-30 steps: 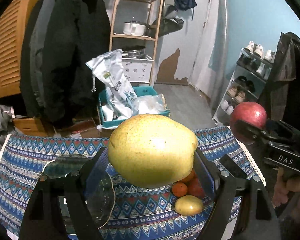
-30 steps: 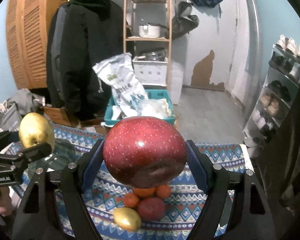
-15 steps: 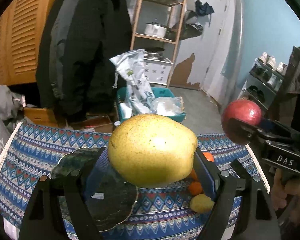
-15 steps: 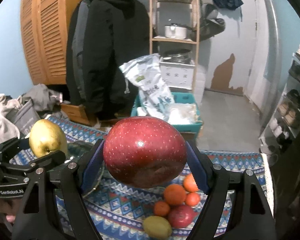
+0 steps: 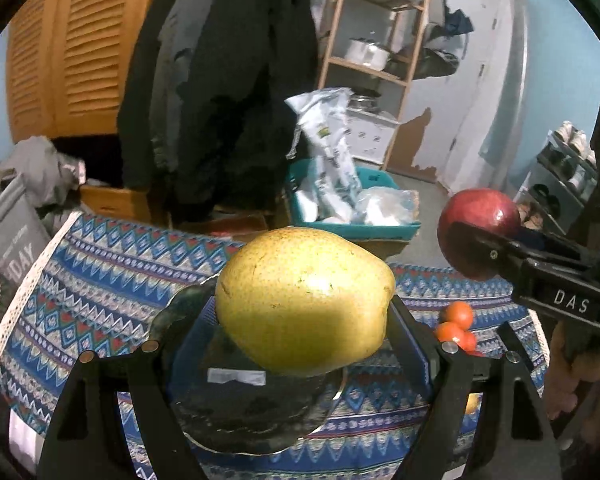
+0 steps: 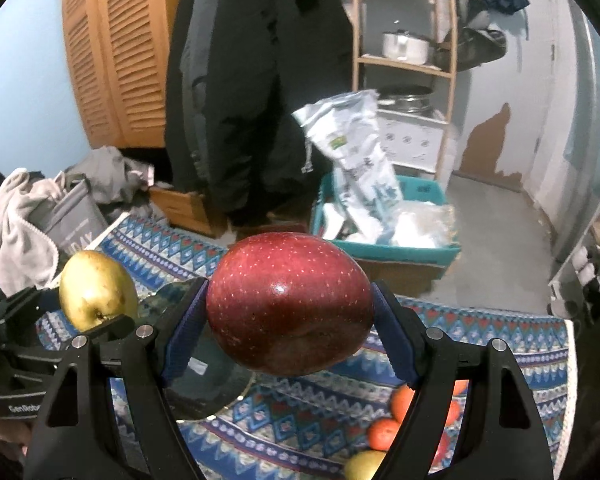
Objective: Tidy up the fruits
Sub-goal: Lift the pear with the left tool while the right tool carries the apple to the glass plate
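My left gripper [image 5: 304, 312] is shut on a large yellow pear [image 5: 304, 300], held in the air over a dark glass plate [image 5: 256, 412] on the patterned tablecloth [image 5: 100, 280]. My right gripper [image 6: 290, 308] is shut on a red apple [image 6: 290, 300], hanging just right of the same plate [image 6: 212, 388]. Each view shows the other gripper: the apple [image 5: 478, 232] at the right, the pear [image 6: 98, 290] at the left. Small oranges [image 5: 454, 324] and a yellow fruit [image 6: 366, 464] lie on the cloth to the right, partly hidden by the fingers.
Beyond the table stand a teal bin [image 6: 392, 248] with white bags, a dark hanging coat [image 6: 256, 80], a wooden shelf [image 6: 404, 60] with a pot, and a grey bag [image 5: 12, 240] at the left. A shoe rack [image 5: 560, 172] is at the right.
Both grippers have swung left across the table with their fruit. The plate now lies under the pear, and the loose fruits have slid to the right edge of both views.
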A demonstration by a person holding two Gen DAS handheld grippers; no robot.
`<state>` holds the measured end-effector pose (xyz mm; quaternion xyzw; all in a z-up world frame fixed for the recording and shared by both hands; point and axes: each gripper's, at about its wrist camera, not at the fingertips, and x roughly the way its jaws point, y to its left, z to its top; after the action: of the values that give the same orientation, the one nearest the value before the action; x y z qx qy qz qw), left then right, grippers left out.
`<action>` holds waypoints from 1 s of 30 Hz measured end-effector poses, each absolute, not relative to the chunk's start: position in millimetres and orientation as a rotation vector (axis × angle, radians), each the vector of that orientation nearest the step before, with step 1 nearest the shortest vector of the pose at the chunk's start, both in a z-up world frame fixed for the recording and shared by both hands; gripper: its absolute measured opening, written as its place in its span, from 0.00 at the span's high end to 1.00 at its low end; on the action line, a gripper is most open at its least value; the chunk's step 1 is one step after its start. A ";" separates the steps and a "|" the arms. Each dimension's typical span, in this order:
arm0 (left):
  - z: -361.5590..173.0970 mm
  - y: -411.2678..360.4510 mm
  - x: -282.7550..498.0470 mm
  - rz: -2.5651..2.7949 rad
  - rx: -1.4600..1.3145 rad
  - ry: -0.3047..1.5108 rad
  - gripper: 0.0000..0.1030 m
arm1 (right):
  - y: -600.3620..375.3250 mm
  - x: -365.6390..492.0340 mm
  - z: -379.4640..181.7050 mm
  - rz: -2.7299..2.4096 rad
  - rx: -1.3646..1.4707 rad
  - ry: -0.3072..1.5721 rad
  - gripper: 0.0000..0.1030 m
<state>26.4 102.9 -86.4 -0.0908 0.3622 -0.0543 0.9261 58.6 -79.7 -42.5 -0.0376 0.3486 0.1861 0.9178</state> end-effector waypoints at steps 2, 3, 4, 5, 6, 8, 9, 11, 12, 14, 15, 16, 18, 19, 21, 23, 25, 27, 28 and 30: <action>-95.0 111.2 28.3 -0.095 -0.192 0.759 0.18 | -67.1 63.9 -49.2 0.401 -0.081 0.733 0.23; -100.2 115.4 29.4 -0.085 -0.193 0.769 0.18 | -61.5 66.3 -52.7 0.409 -0.083 0.739 0.23; -103.0 118.0 30.2 -0.079 -0.194 0.774 0.18 | -54.3 69.2 -57.4 0.420 -0.087 0.749 0.23; -109.6 122.9 31.3 -0.069 -0.197 0.786 0.18 | -49.2 71.4 -61.2 0.429 -0.089 0.758 0.23; -114.6 126.6 32.5 -0.061 -0.200 0.797 0.18 | -44.1 73.9 -65.7 0.438 -0.088 0.769 0.23; -124.7 132.9 34.3 -0.048 -0.207 0.817 0.18 | -33.9 79.5 -76.1 0.457 -0.080 0.799 0.23; -131.5 137.1 35.5 -0.041 -0.212 0.829 0.18 | -29.3 82.0 -81.0 0.465 -0.076 0.814 0.23; -141.4 142.4 37.3 -0.031 -0.222 0.847 0.18 | -19.0 87.8 -91.9 0.477 -0.078 0.845 0.23; -146.5 144.8 38.8 -0.027 -0.225 0.857 0.18 | -14.8 90.1 -97.2 0.482 -0.082 0.857 0.23; -159.0 148.7 41.7 -0.012 -0.226 0.882 0.18 | -7.8 94.4 -108.2 0.486 -0.091 0.882 0.23; -166.0 150.5 43.0 -0.005 -0.225 0.897 0.18 | -5.4 96.3 -113.4 0.488 -0.096 0.894 0.23; -169.7 151.4 43.6 -0.003 -0.224 0.906 0.18 | -2.8 98.0 -119.5 0.490 -0.099 0.907 0.23; -181.0 153.8 45.6 0.005 -0.222 0.931 0.18 | 2.3 101.1 -131.0 0.495 -0.106 0.934 0.23; -186.1 154.4 46.2 0.009 -0.220 0.943 0.18 | 4.8 103.1 -137.6 0.499 -0.111 0.952 0.23; -197.8 156.9 48.4 0.019 -0.221 0.974 0.18 | 10.1 105.5 -149.6 0.508 -0.122 0.984 0.23; -206.0 159.5 50.1 0.026 -0.228 0.999 0.18 | 15.9 106.6 -161.4 0.516 -0.140 1.013 0.23; -213.1 161.9 51.2 0.031 -0.237 1.020 0.18 | 20.3 107.2 -171.6 0.523 -0.158 1.038 0.23; -220.6 163.5 52.2 0.039 -0.236 1.040 0.18 | 23.6 108.1 -180.1 0.527 -0.169 1.059 0.23; -222.7 163.9 53.0 0.041 -0.234 1.047 0.18 | 24.7 108.7 -185.3 0.530 -0.174 1.074 0.23; -228.5 164.1 53.8 0.046 -0.233 1.068 0.18 | 26.0 108.9 -193.3 0.532 -0.184 1.095 0.23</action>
<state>53.8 164.1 -228.5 -0.1108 0.5077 0.0221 0.8541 108.9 26.0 -193.3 -0.0862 0.5136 0.2496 0.8164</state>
